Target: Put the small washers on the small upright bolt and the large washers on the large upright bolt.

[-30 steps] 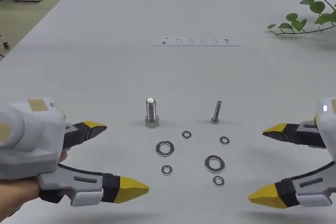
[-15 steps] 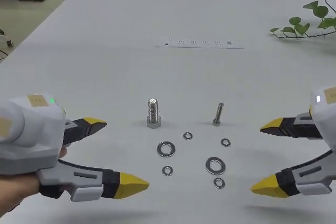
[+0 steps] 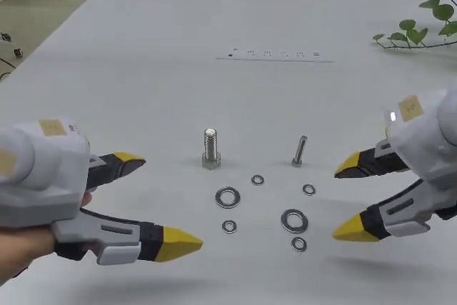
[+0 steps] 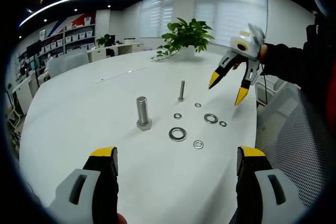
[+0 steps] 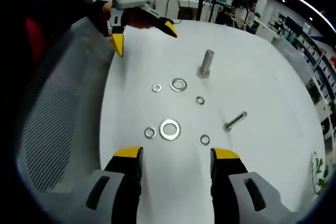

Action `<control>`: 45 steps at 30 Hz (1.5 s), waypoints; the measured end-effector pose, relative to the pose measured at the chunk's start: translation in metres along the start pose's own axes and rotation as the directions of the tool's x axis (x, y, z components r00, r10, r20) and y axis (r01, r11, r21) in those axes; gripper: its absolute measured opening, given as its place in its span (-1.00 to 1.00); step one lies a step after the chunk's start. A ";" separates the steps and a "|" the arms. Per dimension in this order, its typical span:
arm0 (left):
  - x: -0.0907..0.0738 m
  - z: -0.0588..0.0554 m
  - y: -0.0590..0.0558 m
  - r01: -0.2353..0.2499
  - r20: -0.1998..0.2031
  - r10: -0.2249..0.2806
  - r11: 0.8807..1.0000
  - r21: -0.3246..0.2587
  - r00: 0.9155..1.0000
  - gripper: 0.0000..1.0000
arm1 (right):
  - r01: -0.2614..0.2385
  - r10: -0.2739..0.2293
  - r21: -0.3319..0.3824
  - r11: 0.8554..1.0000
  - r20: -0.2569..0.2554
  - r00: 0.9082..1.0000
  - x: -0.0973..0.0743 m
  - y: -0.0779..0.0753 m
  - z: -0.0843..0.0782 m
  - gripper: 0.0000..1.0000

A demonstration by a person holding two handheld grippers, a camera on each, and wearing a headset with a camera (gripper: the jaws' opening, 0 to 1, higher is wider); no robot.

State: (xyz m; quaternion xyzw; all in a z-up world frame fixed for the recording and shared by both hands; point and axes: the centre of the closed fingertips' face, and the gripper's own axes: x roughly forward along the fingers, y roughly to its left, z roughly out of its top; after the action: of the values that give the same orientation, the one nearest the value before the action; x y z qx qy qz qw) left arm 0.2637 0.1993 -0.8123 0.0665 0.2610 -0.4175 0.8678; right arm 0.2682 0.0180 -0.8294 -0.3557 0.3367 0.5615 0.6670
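**No washer on a bolt yet; right gripper closing in**

The large upright bolt (image 3: 211, 149) and the small upright bolt (image 3: 300, 151) stand side by side near the middle of the bench (image 3: 143, 69), both shanks bare. All six washers lie flat on the bench on the near-edge side of the bolts. The left large washer (image 3: 228, 196) lies near the large bolt, and the right large washer (image 3: 293, 220) lies nearer the edge, below the small bolt. The four small washers (image 3: 258, 179) are scattered around them, each apart from the rest. So the whole task is left, as I judge it.

The left gripper (image 3: 168, 202) hangs left of the washers with its jaws spread wide and nothing between them. The right gripper (image 3: 337, 201) is to their right, also open and empty.

Against a second ago, the right gripper has come in toward the washers and its jaws look less widely spread. The left gripper has barely moved, and the bolts and washers lie as before.

A power strip (image 3: 275, 54) lies toward the far edge, and a potted plant (image 3: 421, 30) sits by the far right corner.
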 end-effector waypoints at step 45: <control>0.000 0.002 0.002 -0.010 0.008 0.010 1.000 0.001 1.000 0.84 | -0.209 0.146 -0.246 0.946 -0.253 0.956 0.051 -0.005 -0.004 -0.28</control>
State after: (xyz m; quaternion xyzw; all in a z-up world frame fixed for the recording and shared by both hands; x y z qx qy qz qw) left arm 0.2659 0.1994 -0.8111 0.0668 0.2572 -0.4134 0.8709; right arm 0.2807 0.0403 -0.8745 -0.4743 0.3631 0.6151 0.5147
